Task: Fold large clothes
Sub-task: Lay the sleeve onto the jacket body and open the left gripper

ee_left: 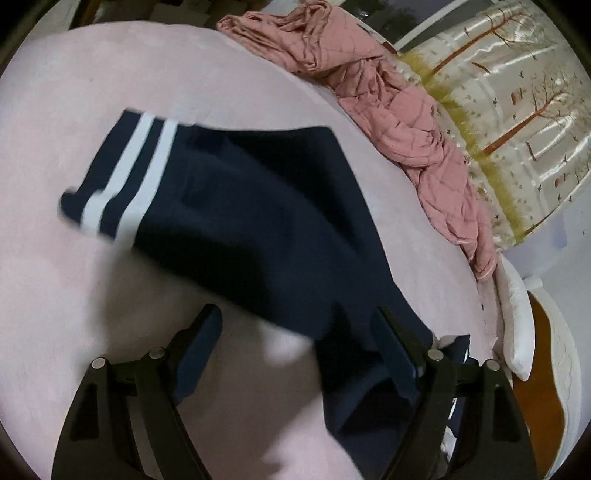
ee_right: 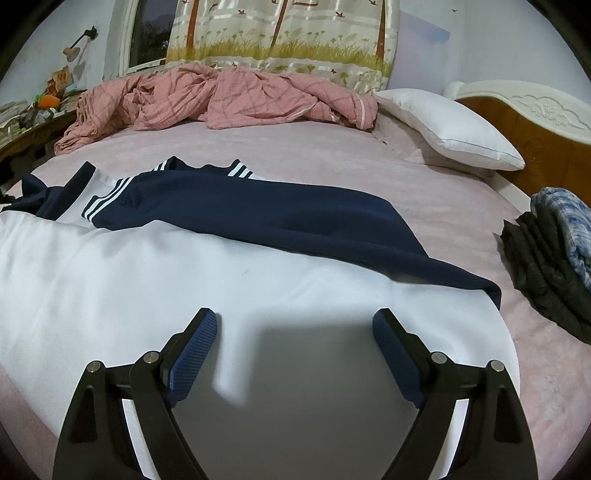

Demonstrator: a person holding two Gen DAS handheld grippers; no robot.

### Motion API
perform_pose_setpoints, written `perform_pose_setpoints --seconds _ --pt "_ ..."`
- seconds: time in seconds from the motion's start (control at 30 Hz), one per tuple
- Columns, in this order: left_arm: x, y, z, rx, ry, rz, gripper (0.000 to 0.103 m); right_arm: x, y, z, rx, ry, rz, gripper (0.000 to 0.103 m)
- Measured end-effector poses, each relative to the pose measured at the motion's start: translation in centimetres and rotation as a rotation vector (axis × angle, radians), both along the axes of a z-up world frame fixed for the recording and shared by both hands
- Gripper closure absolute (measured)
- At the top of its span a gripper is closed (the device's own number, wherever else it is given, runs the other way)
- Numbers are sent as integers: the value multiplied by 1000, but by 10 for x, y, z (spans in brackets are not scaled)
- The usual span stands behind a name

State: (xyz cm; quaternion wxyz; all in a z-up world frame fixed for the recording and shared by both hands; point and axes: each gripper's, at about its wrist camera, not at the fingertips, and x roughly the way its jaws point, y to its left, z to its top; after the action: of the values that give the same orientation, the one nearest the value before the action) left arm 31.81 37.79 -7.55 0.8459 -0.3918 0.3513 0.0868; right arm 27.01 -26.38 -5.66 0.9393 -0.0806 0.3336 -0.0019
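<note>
Pink bed sheet fills both views. Navy-and-white jacket lies across it, long axis upper left to lower right; no readable writing. Left gripper, right gripper both spread wide, gripping nothing.

Matt navy cloth sleeve, smooth white cloth body, glossy satin curtain

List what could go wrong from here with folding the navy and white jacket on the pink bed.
1. The navy sleeve with white stripes lies between the open left gripper fingers, ungripped; closing now might pinch only a loose edge.
2. The open right gripper hovers over the smooth white jacket panel; the fabric may slide or bunch.
3. The dark crumpled clothes pile beside the jacket could get snagged.
</note>
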Motion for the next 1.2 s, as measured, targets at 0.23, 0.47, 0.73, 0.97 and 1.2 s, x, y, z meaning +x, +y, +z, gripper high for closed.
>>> perform_pose_setpoints --seconds 0.23,0.47,0.73,0.97,1.2 --pt "29 5 -7 146 -10 -33 72 0 1 -1 -1 3 0 15" --pt "-1 -53 75 353 -269 -114 101 2 4 -4 -11 17 2 15" --pt "0 -204 169 322 -501 -347 101 3 3 -3 -12 15 1 15" --pt "45 -347 194 307 -538 -538 101 3 2 -3 -11 11 -1 15" --pt "76 -443 140 219 -419 -677 101 0 -6 3 21 3 -24 15"
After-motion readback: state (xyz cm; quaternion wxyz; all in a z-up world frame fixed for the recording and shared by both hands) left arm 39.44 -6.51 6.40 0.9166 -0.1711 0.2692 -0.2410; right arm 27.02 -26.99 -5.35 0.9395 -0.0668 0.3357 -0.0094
